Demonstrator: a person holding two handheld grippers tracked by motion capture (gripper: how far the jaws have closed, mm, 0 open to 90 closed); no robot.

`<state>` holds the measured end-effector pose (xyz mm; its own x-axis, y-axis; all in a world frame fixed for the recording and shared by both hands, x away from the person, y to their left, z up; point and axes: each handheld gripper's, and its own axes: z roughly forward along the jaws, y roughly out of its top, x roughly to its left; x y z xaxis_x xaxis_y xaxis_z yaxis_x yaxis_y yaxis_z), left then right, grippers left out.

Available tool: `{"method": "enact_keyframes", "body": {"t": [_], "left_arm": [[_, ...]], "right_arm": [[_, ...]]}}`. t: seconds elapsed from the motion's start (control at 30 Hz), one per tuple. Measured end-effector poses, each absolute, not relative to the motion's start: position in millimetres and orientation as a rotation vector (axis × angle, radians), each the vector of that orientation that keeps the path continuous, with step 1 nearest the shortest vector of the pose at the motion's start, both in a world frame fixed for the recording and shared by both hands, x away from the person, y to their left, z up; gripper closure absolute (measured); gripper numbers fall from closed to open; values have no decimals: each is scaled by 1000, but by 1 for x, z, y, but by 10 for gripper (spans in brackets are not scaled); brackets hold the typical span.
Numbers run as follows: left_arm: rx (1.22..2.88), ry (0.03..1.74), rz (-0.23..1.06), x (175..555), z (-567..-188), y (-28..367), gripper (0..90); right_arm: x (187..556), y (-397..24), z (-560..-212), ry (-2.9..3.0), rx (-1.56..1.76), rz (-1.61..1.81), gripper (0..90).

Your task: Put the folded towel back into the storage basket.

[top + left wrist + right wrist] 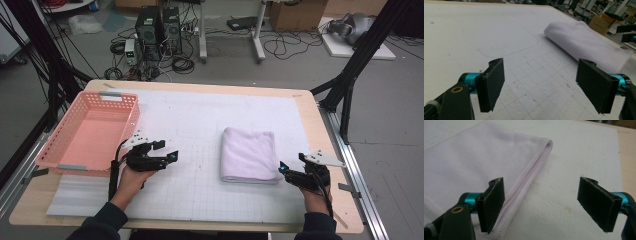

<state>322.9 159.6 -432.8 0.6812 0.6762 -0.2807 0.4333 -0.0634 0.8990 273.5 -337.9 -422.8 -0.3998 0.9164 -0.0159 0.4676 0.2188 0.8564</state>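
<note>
Folded pale lilac towel (249,155) lies on the white gridded foam mat (200,120), right of centre, its stitched hem edges facing your right gripper (290,170). You hold that gripper low at the towel's near right corner, jaws spread wide with nothing between them, one pad just beside the hem, likely so you can slip under the layers. Your left gripper (167,151) hovers well apart from the towel, also spread and empty, near the pink plastic basket (65,160), which probably awaits the towel.
</note>
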Motion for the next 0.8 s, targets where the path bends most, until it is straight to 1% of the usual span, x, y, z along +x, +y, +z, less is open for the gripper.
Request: {"method": "enact_keyframes", "body": {"t": [0.13, 0.3, 0.4, 0.5, 0.67, 0.8], "left_arm": [[1710, 901, 232, 326, -436, 147, 244], [1721, 893, 197, 330, -439, 122, 256], [1738, 890, 206, 335, -439, 108, 253], [1710, 910, 175, 341, -440, 101, 257], [1744, 907, 158, 351, -439, 82, 261], [1764, 900, 114, 361, -437, 64, 267]], "right_arm": [[269, -343, -422, 1970, 1256, 1106, 209], [266, -352, -420, 1938, 1277, 1129, 206], [266, -352, -420, 1946, 1269, 1125, 205], [266, -352, -421, 1947, 1270, 1119, 205], [265, -353, -421, 1947, 1277, 1123, 206], [266, -352, -421, 1946, 1273, 1123, 205]]}}
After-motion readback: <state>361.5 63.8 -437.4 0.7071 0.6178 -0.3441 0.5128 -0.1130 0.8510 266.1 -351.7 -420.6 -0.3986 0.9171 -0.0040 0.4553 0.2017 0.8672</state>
